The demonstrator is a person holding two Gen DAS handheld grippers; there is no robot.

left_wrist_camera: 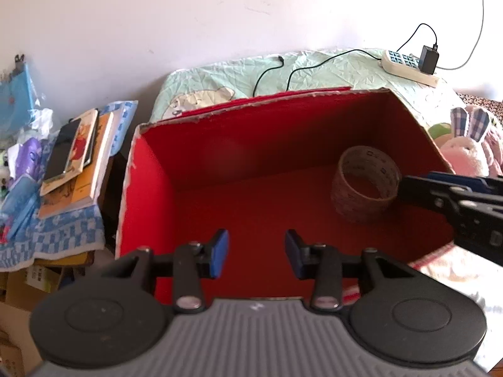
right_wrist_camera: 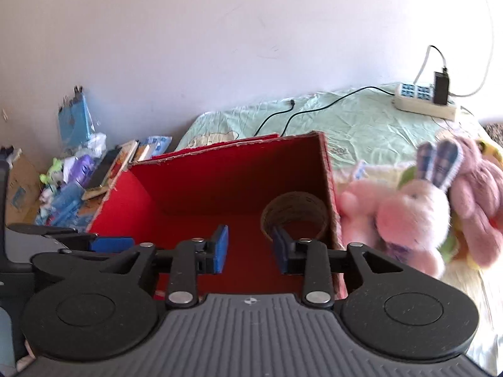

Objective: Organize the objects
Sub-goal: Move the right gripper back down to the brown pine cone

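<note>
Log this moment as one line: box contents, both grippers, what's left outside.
red box: holds tape roll | left gripper: open, empty | right gripper: open, empty | plush rabbit: outside box

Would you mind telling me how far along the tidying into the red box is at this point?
Done: a brown roll of tape already sits inside the red-lined cardboard box, near its right wall. In hand: nothing; the left gripper and the right gripper both stand open and empty over the box. Left: the pink plush rabbit and other soft toys still lie outside, right of the box.

No legible text; print on tape roll (left_wrist_camera: 366,185) too blurred to read.
</note>
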